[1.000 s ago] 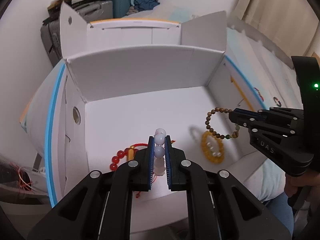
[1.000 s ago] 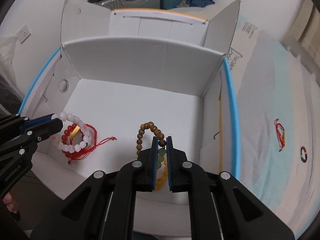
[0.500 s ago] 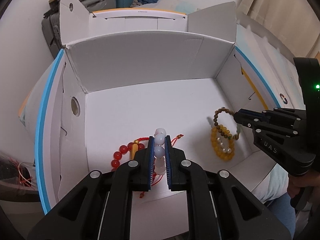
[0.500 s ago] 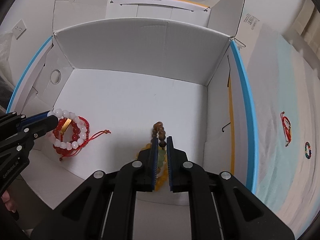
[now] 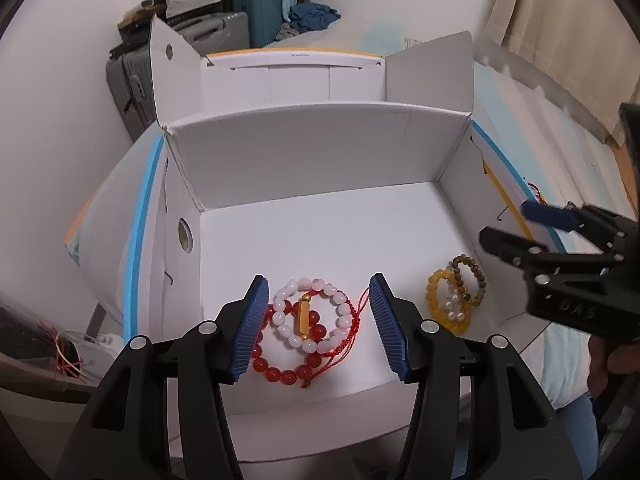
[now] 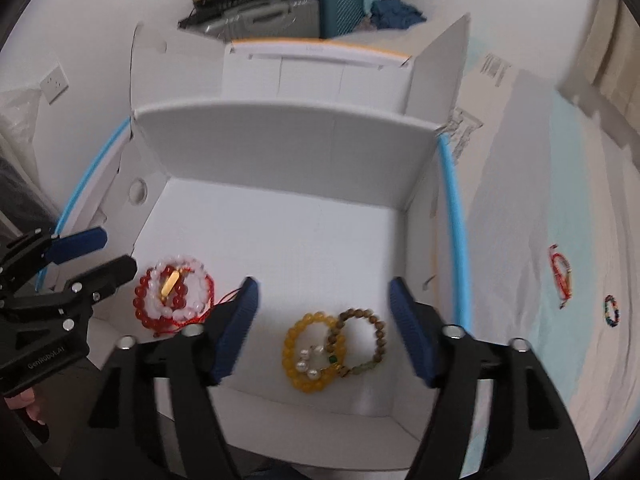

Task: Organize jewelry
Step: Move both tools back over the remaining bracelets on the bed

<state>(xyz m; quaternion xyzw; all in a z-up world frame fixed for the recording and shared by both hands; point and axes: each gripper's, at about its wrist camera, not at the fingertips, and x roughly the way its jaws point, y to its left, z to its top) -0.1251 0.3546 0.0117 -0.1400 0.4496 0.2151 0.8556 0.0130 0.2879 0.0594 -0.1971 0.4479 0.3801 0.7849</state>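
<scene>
L wrist view: your left gripper (image 5: 318,320) has just been opening, fingers spread w/ nothing pinched. The white round-bead bracelet (image 5: 310,314) is lying on the red bead bracelet (image 5: 280,364) on the floor of the white cardboard box (image 5: 320,148). Lift straight up so you're not snagging the red cord.

R wrist view: your right gripper (image 6: 324,328) has likewise just been opening, fingers spread. The brown wooden-bead bracelet (image 6: 362,334) is overlapping the yellow bead bracelet (image 6: 306,350) in the box. Next, the multicoloured bracelets (image 6: 560,274) on the bed.
</scene>
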